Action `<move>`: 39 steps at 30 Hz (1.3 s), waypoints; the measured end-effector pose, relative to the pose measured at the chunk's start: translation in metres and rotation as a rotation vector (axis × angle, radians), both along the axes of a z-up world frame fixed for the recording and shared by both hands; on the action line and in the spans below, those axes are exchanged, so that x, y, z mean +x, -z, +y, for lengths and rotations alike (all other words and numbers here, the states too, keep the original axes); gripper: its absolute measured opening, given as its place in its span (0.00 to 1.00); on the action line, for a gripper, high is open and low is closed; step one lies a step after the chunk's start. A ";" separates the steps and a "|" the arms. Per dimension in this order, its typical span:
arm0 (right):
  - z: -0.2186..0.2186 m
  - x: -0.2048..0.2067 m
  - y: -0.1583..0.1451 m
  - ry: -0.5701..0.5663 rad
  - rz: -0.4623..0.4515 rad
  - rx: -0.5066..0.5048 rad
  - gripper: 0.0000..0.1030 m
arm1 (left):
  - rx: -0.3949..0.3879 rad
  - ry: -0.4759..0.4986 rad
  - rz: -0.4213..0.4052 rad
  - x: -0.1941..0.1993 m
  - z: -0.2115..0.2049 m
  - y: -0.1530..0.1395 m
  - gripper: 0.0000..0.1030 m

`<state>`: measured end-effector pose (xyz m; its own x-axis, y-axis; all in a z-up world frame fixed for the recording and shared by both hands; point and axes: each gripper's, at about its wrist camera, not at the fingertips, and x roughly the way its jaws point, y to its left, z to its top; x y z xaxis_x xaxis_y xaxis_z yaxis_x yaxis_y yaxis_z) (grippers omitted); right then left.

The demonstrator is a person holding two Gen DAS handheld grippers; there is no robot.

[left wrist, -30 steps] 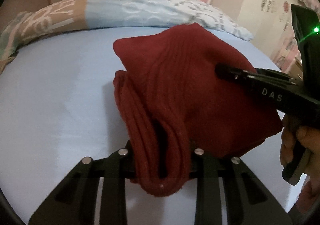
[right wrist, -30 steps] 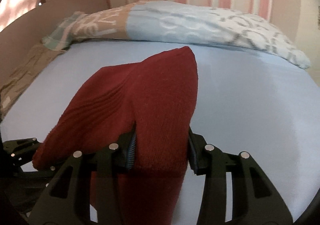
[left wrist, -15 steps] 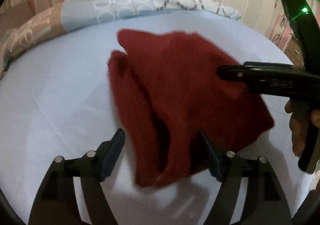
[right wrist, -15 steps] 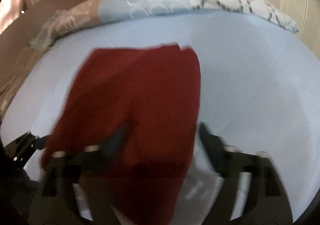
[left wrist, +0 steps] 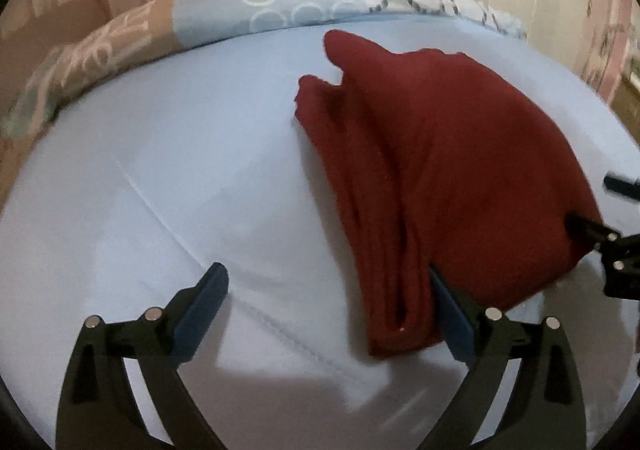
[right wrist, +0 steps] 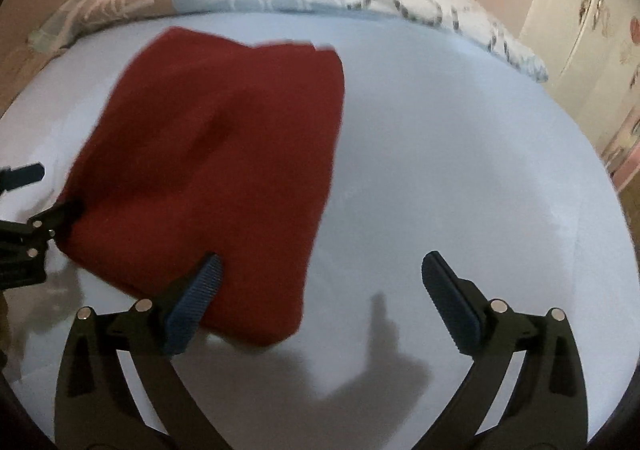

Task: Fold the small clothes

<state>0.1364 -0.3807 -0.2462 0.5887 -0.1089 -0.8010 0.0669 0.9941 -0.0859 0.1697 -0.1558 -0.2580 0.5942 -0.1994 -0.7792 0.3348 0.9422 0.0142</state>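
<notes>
In the left view the left tool [left wrist: 328, 302] gapes, its right pad touching the folded garment [left wrist: 452, 178] at frame right on the bed [left wrist: 160, 178]; in the right view the right tool [right wrist: 322, 302] gapes too, and its left pad over the garment's near edge could snag and undo the fold.

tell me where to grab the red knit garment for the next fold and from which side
Take the red knit garment by its thick stacked edge nearest the left claw, coming in low along the blue sheet from the near side. The layers bunch into a narrow ridge there, which the open jaws could likely straddle. The broad flat middle offers no such edge to pinch.
</notes>
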 end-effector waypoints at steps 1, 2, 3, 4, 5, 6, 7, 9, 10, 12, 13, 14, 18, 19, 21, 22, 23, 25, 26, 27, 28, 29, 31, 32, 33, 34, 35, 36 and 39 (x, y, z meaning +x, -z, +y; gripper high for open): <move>-0.004 0.001 0.006 0.008 0.010 0.024 0.97 | -0.003 -0.003 -0.002 0.001 0.000 0.002 0.94; -0.008 0.003 0.012 0.017 0.022 0.056 0.96 | 0.004 -0.004 -0.009 0.001 -0.001 0.005 0.94; -0.010 0.004 0.014 0.021 0.023 0.069 0.96 | 0.017 0.001 -0.020 0.002 -0.003 0.006 0.95; -0.010 0.005 0.015 0.021 0.024 0.073 0.96 | 0.030 0.004 -0.027 0.003 -0.004 0.007 0.98; -0.011 0.006 0.014 0.017 0.023 0.068 0.96 | 0.032 0.005 -0.027 0.004 -0.003 0.007 0.99; -0.009 0.005 0.011 0.013 0.021 0.062 0.96 | 0.021 0.011 -0.015 0.006 -0.001 0.007 0.99; -0.007 0.002 0.007 0.006 0.017 0.057 0.96 | 0.011 0.013 -0.006 0.007 0.001 0.005 0.99; -0.003 -0.005 -0.007 -0.005 -0.007 0.074 0.96 | -0.007 0.018 0.004 0.001 0.007 -0.004 0.99; -0.001 -0.010 -0.017 -0.009 -0.029 0.095 0.96 | -0.014 0.017 0.008 -0.002 0.010 -0.008 0.99; 0.003 -0.021 -0.034 -0.014 -0.067 0.134 0.97 | -0.043 0.015 0.023 -0.011 0.017 -0.019 0.98; 0.008 -0.028 -0.044 -0.023 -0.089 0.155 0.97 | -0.054 0.019 0.038 -0.015 0.020 -0.023 0.98; 0.013 -0.034 -0.052 -0.028 -0.107 0.166 0.97 | -0.053 0.020 0.052 -0.020 0.022 -0.027 0.98; 0.040 -0.053 -0.075 -0.031 -0.146 0.147 0.97 | -0.017 -0.007 0.051 -0.050 0.041 -0.043 0.98; 0.045 -0.057 -0.078 -0.027 -0.150 0.146 0.97 | -0.017 -0.010 0.049 -0.056 0.046 -0.046 0.98; 0.056 -0.066 -0.085 -0.006 -0.161 0.136 0.97 | -0.001 -0.035 0.032 -0.073 0.060 -0.054 0.98; 0.063 -0.074 -0.090 0.013 -0.173 0.135 0.97 | 0.020 -0.059 0.023 -0.082 0.067 -0.057 0.98; 0.067 -0.078 -0.091 0.025 -0.175 0.139 0.97 | 0.037 -0.081 0.019 -0.088 0.073 -0.059 0.98; 0.075 -0.092 -0.096 0.039 -0.190 0.178 0.97 | 0.067 -0.136 0.004 -0.103 0.088 -0.066 0.98; 0.081 -0.099 -0.100 0.051 -0.194 0.182 0.97 | 0.066 -0.153 -0.003 -0.110 0.096 -0.069 0.98; 0.085 -0.101 -0.101 0.054 -0.198 0.182 0.97 | 0.055 -0.170 -0.008 -0.120 0.106 -0.073 0.98; 0.091 -0.109 -0.105 0.060 -0.207 0.180 0.97 | 0.044 -0.181 -0.008 -0.127 0.113 -0.075 0.98; 0.094 -0.111 -0.107 0.063 -0.210 0.178 0.97 | 0.040 -0.190 -0.007 -0.131 0.117 -0.077 0.98; 0.106 -0.123 -0.112 0.063 -0.227 0.161 0.97 | 0.020 -0.214 -0.005 -0.145 0.131 -0.082 0.98; 0.110 -0.127 -0.114 0.063 -0.233 0.148 0.97 | 0.007 -0.228 -0.007 -0.150 0.136 -0.084 0.98; 0.115 -0.133 -0.116 0.059 -0.244 0.128 0.97 | -0.010 -0.242 -0.015 -0.158 0.143 -0.088 0.98; 0.123 -0.141 -0.118 0.055 -0.255 0.099 0.97 | -0.018 -0.250 -0.021 -0.163 0.146 -0.091 0.98; 0.126 -0.145 -0.118 0.055 -0.257 0.085 0.97 | -0.017 -0.260 -0.024 -0.168 0.149 -0.094 0.98; 0.132 -0.151 -0.120 0.051 -0.262 0.069 0.97 | -0.009 -0.279 -0.031 -0.173 0.152 -0.099 0.98; 0.140 -0.170 -0.125 0.057 -0.284 0.059 0.97 | -0.002 -0.305 -0.083 -0.191 0.160 -0.115 0.98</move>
<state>-0.0340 -0.2407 -0.1211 0.7847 -0.1064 -0.6107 0.1356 0.9908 0.0016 -0.0211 0.0041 -0.1432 0.6881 -0.0035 -0.7256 0.0344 0.9990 0.0277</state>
